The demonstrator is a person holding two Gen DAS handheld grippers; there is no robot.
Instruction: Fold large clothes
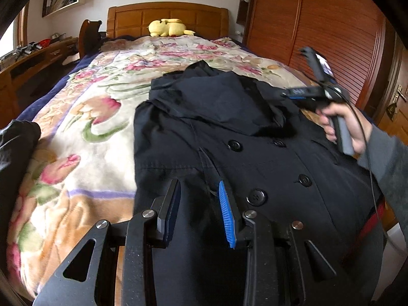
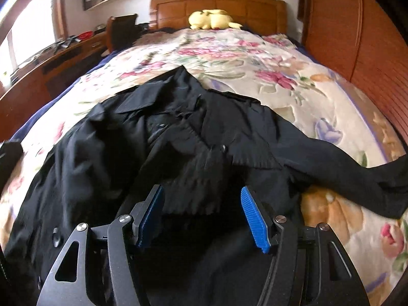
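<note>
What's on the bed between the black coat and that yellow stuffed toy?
Only bare floral blanket lies between the black coat and the yellow stuffed toy; both wrist views show it.

Both grippers same build: matte black linkage plates with triangular cutouts, round silver pivot screws at the joints. Left gripper (image 1: pixel 200 213) and right gripper (image 2: pixel 202 215) carry ribbed bright-blue pads (image 2: pixel 255 219) on black finger (image 1: pixel 168 214) blocks. Seen from the left wrist view, the right unit has a grey handle, black body with a blue strip, thin black cable trailing. Hand (image 1: pixel 341 125) comes out of a grey sleeve (image 1: pixel 390 160).
</note>
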